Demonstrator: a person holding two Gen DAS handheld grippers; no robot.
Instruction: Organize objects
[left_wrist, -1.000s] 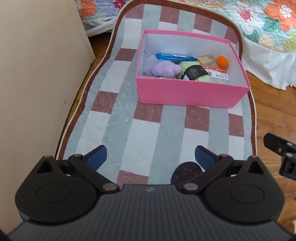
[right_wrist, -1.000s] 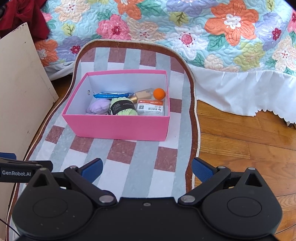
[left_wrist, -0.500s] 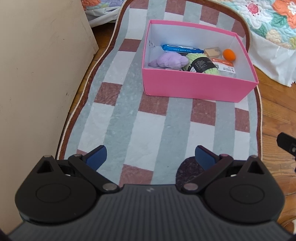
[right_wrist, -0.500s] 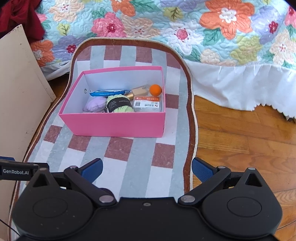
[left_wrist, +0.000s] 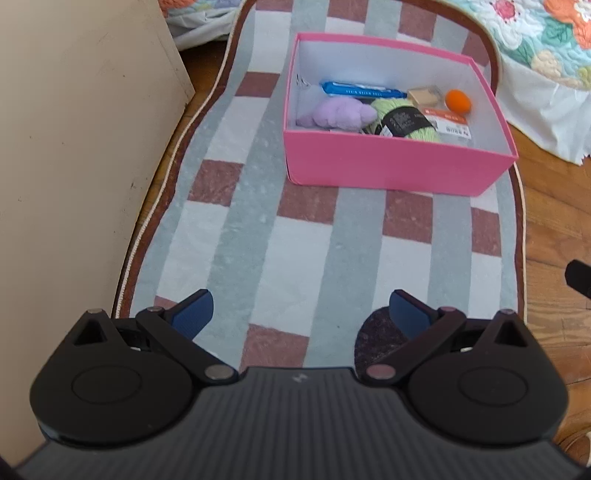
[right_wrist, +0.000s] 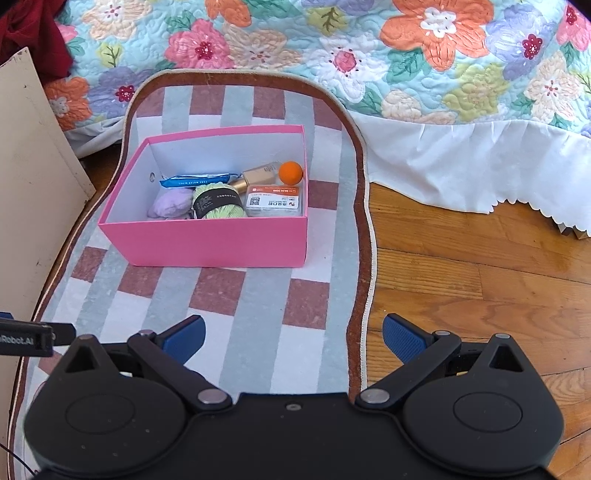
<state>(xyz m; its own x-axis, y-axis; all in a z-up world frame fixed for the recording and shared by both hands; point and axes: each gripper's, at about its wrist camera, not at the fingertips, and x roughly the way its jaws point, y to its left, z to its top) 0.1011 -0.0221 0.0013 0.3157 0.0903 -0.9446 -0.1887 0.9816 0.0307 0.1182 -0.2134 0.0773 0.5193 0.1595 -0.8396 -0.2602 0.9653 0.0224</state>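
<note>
Left gripper (left_wrist: 301, 314): fingers spread wide with nothing between them, low in the left wrist frame, over the rug
Right gripper (right_wrist: 291, 334): fingers spread wide, holding nothing, low in the right wrist frame, over the rug's right border
Pink box (left_wrist: 391, 166): open-topped, white inside, on the rug in the upper middle of the left wrist frame; upper left of centre in the right wrist frame (right_wrist: 207, 240)
Box contents: purple plush (left_wrist: 338, 114) at the left, green yarn skein (left_wrist: 406, 122) with a black band beside it, blue packet (left_wrist: 356, 90) along the far wall, tan bottle (right_wrist: 258, 173), orange ball (right_wrist: 290, 172) at the far right corner, and a clear case with an orange label (right_wrist: 275, 201) at the right
Rug (left_wrist: 295, 240): grey, white and brick-red checks with a brown border, lying on a wood floor (right_wrist: 480, 277)
Beige panel (left_wrist: 74, 147): fills the left edge of the left wrist frame
Floral quilt (right_wrist: 369, 48): across the top of the right wrist frame, with a white skirt (right_wrist: 461, 166) hanging beneath
</note>
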